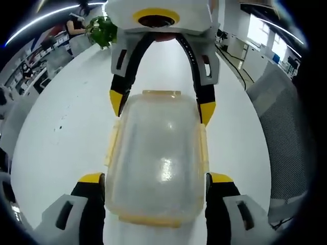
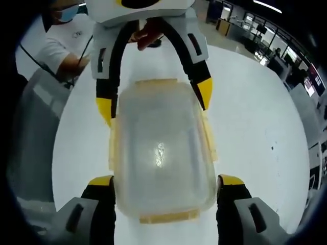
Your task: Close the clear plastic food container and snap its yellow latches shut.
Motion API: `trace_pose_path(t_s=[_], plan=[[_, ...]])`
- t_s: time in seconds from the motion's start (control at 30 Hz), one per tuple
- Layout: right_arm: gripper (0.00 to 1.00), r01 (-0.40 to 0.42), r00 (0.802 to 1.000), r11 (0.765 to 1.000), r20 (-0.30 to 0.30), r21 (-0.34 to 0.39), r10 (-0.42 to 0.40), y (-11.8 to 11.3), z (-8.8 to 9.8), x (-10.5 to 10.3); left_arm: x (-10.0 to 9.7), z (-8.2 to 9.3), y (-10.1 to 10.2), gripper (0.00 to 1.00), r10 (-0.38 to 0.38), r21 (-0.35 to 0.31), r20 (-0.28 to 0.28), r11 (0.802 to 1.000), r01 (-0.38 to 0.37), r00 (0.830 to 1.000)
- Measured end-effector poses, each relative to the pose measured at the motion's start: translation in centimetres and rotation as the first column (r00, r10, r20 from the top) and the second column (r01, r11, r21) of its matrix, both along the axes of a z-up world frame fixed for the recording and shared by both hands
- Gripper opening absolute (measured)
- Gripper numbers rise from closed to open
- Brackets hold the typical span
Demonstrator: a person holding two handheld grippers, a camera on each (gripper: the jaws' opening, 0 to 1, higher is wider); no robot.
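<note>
So both tools are spread wide open, straddling the clear container from opposite ends, neither one actually gripping anything. In the left gripper view the left tool (image 1: 156,179) has its yellow tips sitting just outside the container's (image 1: 156,158) two long sides at the near end, and the right tool (image 1: 162,109) comes in from the far end, its tips just beside the container's far corners. Flip to the right gripper view and it's the mirror of that: right tool (image 2: 166,184) at the near end, left tool (image 2: 155,104) at the far end, container (image 2: 161,153) between them.

The container sits flat on the white table (image 1: 61,132) with the lid already down on it. Its long axis runs straight from one tool to the other, so each tool looks down its length. The yellow latches (image 1: 203,148) run along the long sides plus one on each short end (image 2: 168,217). I'd guess they're not snapped yet since the side ones look flared out a bit, but can't say for sure.

Both tools look about equally near, each closest to the latch at its own end. Past the container there's a green plant (image 1: 102,30) at the far table edge in the left gripper view, and a person in a white shirt (image 2: 64,48) beyond the table in the right gripper view
</note>
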State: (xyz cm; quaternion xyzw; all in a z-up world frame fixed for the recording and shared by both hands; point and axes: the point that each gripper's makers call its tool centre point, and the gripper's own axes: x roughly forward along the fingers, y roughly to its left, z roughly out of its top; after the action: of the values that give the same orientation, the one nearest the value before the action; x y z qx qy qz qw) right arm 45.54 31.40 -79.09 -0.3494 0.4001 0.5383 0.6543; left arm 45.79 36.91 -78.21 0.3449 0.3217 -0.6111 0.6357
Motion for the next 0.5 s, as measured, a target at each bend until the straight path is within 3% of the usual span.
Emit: trace_pose_path(t_s=[0.07,0.13,0.23,0.27,0.37,0.47,0.5], plan=[[0.83,0.025,1.000,0.998,0.010,0.061,-0.025,0.3,0.7,0.4,-0.3,0.3,0.0,0.84,0.001,-0.017,-0.009,1.000,-0.001,1.000],[0.83,0.069,0.997,0.991,0.023,0.119,-0.072,0.3,1.6,0.8,-0.1,0.5,0.3,0.83,-0.006,-0.015,0.019,1.000,0.006,1.000],[0.82,0.086,0.995,0.980,0.043,0.179,-0.095,0.1,2.0,0.6,0.3,1.5,0.0,0.81,0.026,-0.089,0.049,0.996,-0.021,0.998],[0.82,0.102,0.993,0.977,0.035,0.187,-0.110,-0.2,2.0,0.3,0.3,2.2,-0.4,0.81,0.057,-0.151,0.039,0.987,-0.050,0.998],[0.81,0.144,0.988,0.956,0.024,0.254,-0.155,-0.1,2.4,-0.1,0.4,3.1,-0.6,0.80,0.114,-0.239,0.045,0.966,-0.100,0.992],[0.79,0.204,0.973,0.916,0.031,0.345,-0.228,0.1,3.2,0.0,0.1,3.8,-1.0,0.79,0.179,-0.331,0.018,0.929,-0.163,0.984],[0.79,0.240,0.963,0.890,0.023,0.386,-0.270,0.3,3.5,0.1,0.1,3.8,-1.1,0.78,0.207,-0.355,0.013,0.915,-0.189,0.978]])
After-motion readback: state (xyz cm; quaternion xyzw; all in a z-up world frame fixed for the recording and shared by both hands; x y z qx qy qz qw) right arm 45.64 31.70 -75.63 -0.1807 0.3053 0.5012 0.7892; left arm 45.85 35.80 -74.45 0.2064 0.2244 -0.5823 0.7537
